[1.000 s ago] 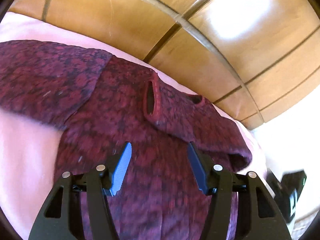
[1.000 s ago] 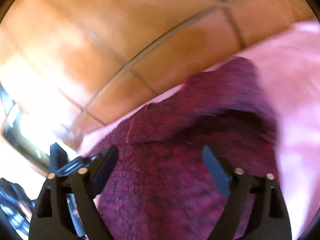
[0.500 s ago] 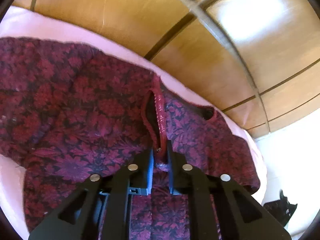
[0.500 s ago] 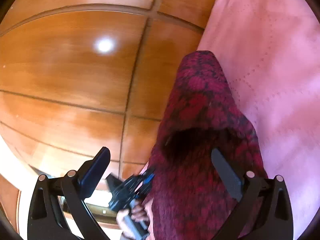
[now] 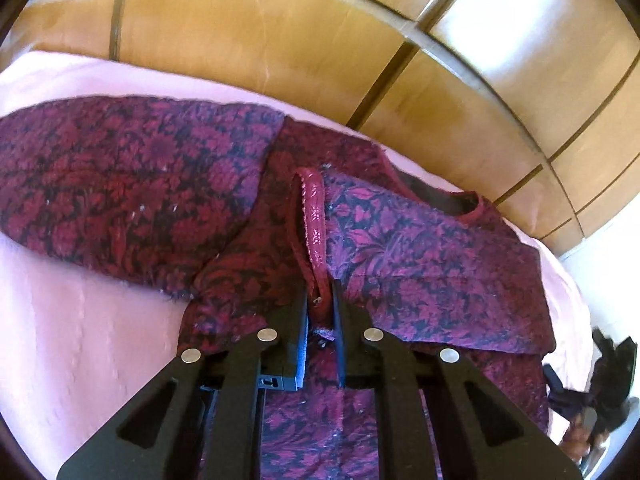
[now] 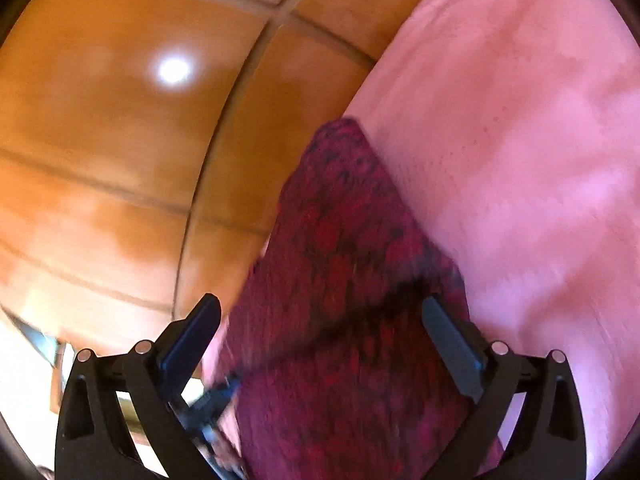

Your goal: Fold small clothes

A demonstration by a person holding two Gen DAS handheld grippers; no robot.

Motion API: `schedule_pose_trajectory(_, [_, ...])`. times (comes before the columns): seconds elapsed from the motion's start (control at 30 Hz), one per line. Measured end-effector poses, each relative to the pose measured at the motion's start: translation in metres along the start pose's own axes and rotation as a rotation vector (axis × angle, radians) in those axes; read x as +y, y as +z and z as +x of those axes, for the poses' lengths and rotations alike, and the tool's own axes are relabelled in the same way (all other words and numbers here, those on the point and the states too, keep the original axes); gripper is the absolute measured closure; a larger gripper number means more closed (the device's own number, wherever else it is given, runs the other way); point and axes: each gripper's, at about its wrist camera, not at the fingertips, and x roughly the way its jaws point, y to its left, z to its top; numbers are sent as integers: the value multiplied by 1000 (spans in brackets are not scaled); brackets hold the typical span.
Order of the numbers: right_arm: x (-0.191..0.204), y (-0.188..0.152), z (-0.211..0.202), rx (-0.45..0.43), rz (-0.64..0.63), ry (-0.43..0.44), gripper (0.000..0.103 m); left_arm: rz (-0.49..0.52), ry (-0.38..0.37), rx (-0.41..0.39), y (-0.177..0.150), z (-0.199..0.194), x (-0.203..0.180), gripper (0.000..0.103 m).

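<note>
The maroon floral top [image 5: 400, 248] lies spread on the pink bed [image 5: 80, 320]. The left gripper [image 5: 320, 312] pinches its neckline trim [image 5: 314, 216]; the right gripper [image 6: 320, 344] hovers wide open over a sleeve. Next, probably grasp that sleeve and fold it inward.

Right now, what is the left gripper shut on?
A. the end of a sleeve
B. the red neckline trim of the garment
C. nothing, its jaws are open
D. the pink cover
B: the left gripper has its jaws closed on the lower end of the glossy red trim at the garment's neck slit.
</note>
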Motion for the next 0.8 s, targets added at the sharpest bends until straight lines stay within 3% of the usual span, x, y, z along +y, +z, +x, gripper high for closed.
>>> schedule_pose_trajectory(0.1, [26, -10, -17, -13, -125, -12, 3, 36, -4, -23, 2, -8, -6, 93])
schedule_pose_trajectory(0.23, [61, -12, -1, -55, -309, -141, 3, 52, -7, -49, -3, -24, -4, 93])
schedule_pose_trajectory(0.37, [70, -20, 56, -24, -479, -370, 5, 36, 57, -49, -4, -17, 0, 93])
schedule_pose_trajectory(0.43, [63, -34, 86, 12, -578, -493, 4, 26, 103, 7, -6, 3, 6, 91])
schedule_pose_trajectory(0.53, [65, -55, 99, -43, -709, -588, 2, 30, 126, -15, -10, 5, 3, 89])
schedule_pose_trajectory(0.57, [65, -55, 99, -47, -705, -588, 2, 26, 121, -23, -12, 0, 2, 89])
schedule_pose_trajectory(0.67, [58, -53, 97, -64, -697, -567, 2, -6, 87, -42, -20, -17, 10, 70])
schedule_pose_trajectory(0.8, [56, -55, 96, -69, -709, -572, 2, -135, 32, -94, -33, -58, 46, 69])
